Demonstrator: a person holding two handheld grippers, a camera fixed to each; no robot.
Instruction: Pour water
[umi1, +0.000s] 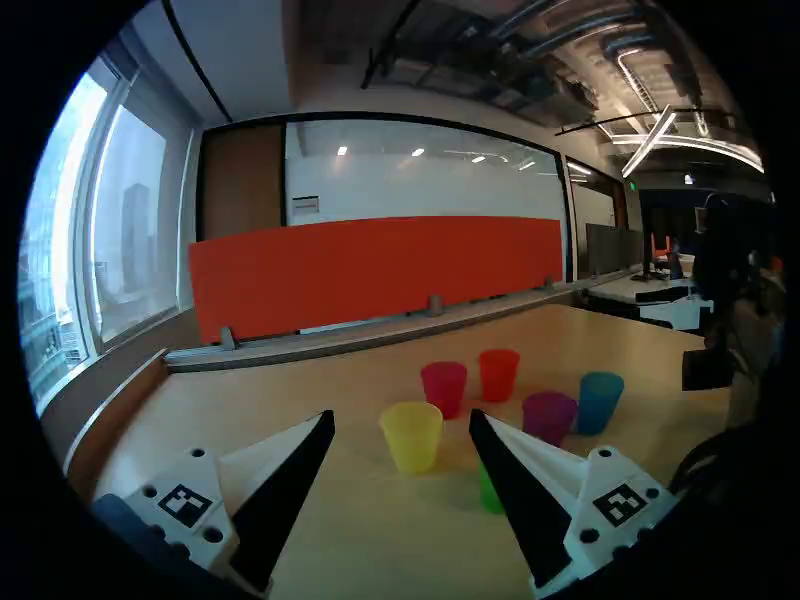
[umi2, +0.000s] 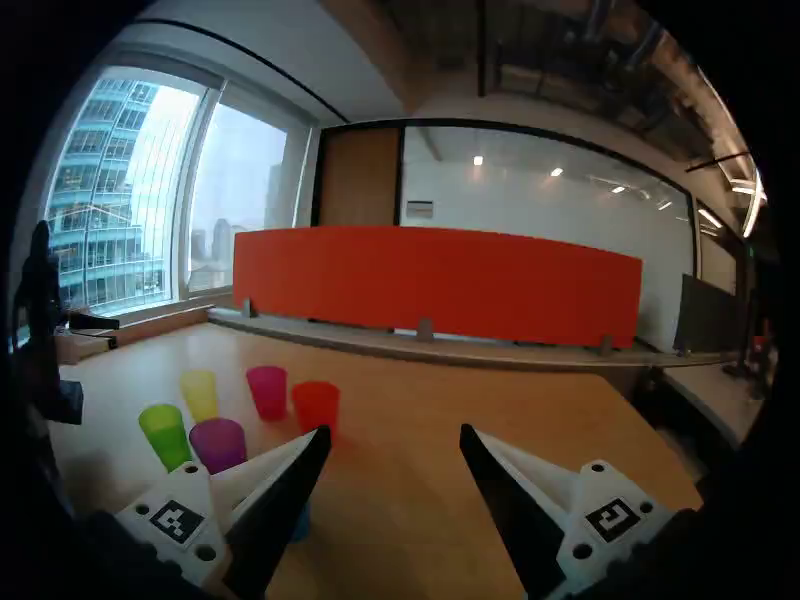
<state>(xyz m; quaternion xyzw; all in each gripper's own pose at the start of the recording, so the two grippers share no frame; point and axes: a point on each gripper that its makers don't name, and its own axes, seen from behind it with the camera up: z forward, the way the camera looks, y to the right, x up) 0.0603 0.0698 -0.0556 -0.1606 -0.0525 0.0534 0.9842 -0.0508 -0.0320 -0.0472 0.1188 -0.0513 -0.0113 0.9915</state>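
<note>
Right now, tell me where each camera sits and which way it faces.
Left gripper view: rides the left gripper, above the desk, facing the yellow cup; its own open fingers show.
Right gripper view: rides the right gripper, facing the desk, cups at its left; open fingers show.
Shared: yellow cup, orange divider.

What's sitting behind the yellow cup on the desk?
In the left gripper view, a pink cup and a red cup stand just behind the yellow cup, with the orange divider farther back. The cups' walls hide whether any of them holds water.
</note>
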